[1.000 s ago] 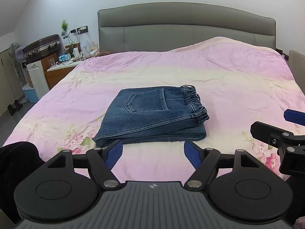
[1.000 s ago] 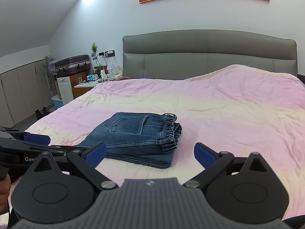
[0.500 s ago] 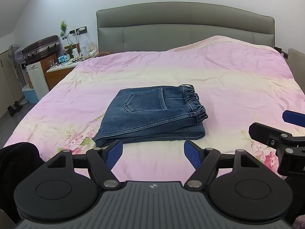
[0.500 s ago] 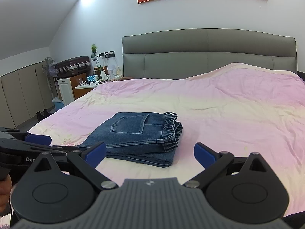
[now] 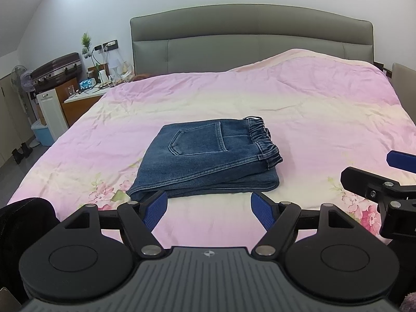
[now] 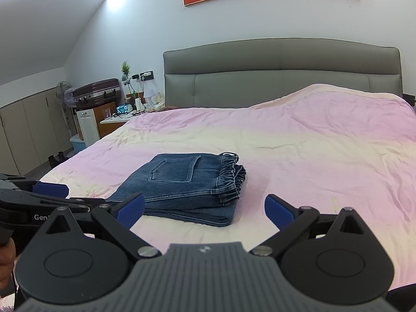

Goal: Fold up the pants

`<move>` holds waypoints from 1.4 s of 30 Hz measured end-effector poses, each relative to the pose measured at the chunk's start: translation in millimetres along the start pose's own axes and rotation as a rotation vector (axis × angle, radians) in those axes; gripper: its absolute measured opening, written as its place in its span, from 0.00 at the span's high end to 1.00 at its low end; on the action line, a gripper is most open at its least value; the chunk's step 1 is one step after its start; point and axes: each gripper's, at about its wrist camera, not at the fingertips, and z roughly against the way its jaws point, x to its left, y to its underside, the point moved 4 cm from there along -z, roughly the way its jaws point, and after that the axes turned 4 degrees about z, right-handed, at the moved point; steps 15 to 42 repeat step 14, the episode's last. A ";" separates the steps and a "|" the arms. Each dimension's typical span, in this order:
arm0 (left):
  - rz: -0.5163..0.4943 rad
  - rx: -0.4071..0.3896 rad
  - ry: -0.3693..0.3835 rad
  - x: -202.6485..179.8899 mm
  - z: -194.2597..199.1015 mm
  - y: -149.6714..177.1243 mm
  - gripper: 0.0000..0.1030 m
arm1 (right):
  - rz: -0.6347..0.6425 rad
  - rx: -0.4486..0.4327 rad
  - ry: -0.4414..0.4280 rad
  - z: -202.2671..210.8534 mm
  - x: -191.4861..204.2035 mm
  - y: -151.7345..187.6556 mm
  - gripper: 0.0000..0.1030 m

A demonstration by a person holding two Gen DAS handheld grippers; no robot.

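A pair of blue denim pants (image 5: 208, 158) lies folded into a compact stack on the pink bedspread, back pocket up, elastic waistband to the right. It also shows in the right wrist view (image 6: 184, 182). My left gripper (image 5: 209, 209) is open and empty, just in front of the stack's near edge, not touching it. My right gripper (image 6: 204, 209) is open and empty, in front of and slightly right of the stack. Each gripper shows at the edge of the other's view.
The bed (image 5: 299, 109) has a pink floral cover and a grey headboard (image 5: 249, 39). A nightstand (image 5: 85, 104) with cables, a suitcase (image 5: 56, 69) and a fan stand to the left. A dark object (image 5: 23, 223) sits at the near left corner.
Both grippers have barely shifted, drawing back slightly; the folded pants lie unchanged. Both grippers stay open.
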 end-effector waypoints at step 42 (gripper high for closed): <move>-0.012 -0.016 0.025 -5.9 2.9 0.7 0.17 | -0.007 -0.003 0.003 1.7 -3.1 -1.0 0.08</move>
